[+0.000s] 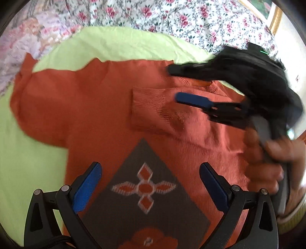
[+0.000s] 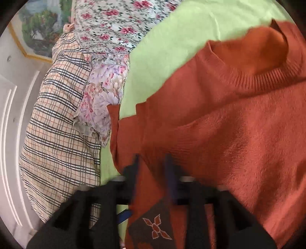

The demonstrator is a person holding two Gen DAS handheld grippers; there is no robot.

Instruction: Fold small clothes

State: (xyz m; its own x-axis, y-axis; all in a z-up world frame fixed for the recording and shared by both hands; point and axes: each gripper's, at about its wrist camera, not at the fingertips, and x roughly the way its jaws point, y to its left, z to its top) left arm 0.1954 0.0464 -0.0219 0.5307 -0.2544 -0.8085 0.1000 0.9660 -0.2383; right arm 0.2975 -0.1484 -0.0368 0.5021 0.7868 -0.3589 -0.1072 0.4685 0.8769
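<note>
An orange knit sweater (image 1: 107, 115) with a dark brown diamond patch (image 1: 145, 191) lies spread on a light green sheet (image 1: 118, 44). One sleeve's ribbed cuff (image 1: 151, 107) is folded across the chest below the collar (image 1: 206, 87). My left gripper (image 1: 150, 183) hovers open over the patch, holding nothing. My right gripper (image 1: 176, 82) shows in the left wrist view over the collar and cuff, jaws apart, blurred by motion. In the right wrist view the right gripper (image 2: 152, 164) is blurred, with the sweater (image 2: 239, 134) close under it; nothing is clearly pinched.
Floral bedding (image 1: 172, 17) lies beyond the green sheet (image 2: 181, 38). A plaid pillow (image 2: 57, 134) and a lilac floral cloth (image 2: 103, 92) lie beside the sweater. A framed picture (image 2: 38, 26) hangs on the wall. The person's hand (image 1: 271, 162) holds the right gripper.
</note>
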